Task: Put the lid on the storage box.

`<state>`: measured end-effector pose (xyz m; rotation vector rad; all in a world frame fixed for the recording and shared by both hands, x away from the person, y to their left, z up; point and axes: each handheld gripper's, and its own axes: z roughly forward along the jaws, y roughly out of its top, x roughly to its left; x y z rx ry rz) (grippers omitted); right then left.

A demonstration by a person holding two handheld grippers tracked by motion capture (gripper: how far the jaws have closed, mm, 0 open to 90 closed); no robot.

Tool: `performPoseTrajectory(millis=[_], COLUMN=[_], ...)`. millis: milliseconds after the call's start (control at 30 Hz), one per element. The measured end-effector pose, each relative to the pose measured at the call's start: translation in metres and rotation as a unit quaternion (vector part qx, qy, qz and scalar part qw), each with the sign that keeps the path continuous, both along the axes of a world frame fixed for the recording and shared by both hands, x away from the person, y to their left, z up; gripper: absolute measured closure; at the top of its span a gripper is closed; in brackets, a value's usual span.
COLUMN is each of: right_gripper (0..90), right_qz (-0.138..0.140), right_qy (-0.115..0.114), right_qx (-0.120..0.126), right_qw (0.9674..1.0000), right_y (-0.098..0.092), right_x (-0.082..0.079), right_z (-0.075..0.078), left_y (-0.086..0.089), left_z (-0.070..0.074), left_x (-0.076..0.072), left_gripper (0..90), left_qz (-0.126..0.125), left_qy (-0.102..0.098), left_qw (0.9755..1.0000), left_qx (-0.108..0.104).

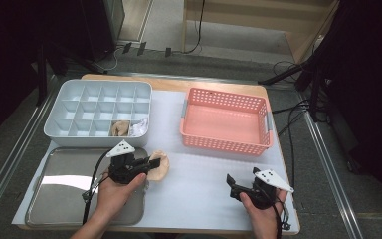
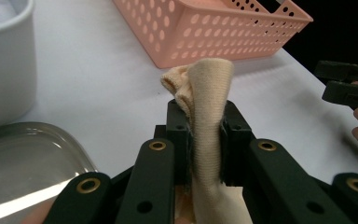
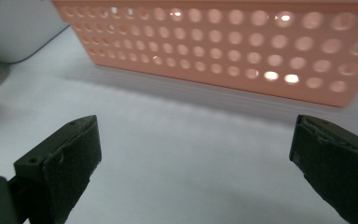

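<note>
White-covered table point(image 1: 199, 174) carries the grey compartment tray point(image 1: 99, 113), partly filled, so sorting looks underway. My left gripper point(image 1: 151, 163) has its fingers point(image 2: 179, 135) clamped on the beige knitted sock point(image 2: 209, 107), near that tray. Right gripper point(image 1: 242, 180) fingers point(image 3: 60, 163) spread wide, empty.

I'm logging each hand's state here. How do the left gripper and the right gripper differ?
The left gripper is clamped on a beige sock; the right gripper stands wide open with nothing between its jaws. The left sits beside the metal tray, the right nearer the pink basket. Both are black and hand-held.
</note>
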<state>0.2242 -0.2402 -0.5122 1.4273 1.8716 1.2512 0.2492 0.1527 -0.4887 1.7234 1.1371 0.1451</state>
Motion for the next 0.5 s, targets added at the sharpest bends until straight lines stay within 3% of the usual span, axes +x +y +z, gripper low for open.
performPoseTrajectory(millis=[233, 500], right_gripper=[2.7, 3.5], right_qz=[-0.019, -0.014], right_qy=[0.018, 0.014], right_qx=[0.017, 0.004], right_qw=[0.9995, 0.9998], right_y=[-0.017, -0.013], right_x=[0.002, 0.002], right_z=[-0.012, -0.013], left_y=[0.014, 0.034], left_z=[0.006, 0.017], left_x=[-0.002, -0.002], left_gripper=[78.5, 78.5], left_qz=[0.008, 0.028], left_qy=[-0.011, -0.026], left_qw=[0.9999, 0.9992], left_qx=[0.005, 0.014])
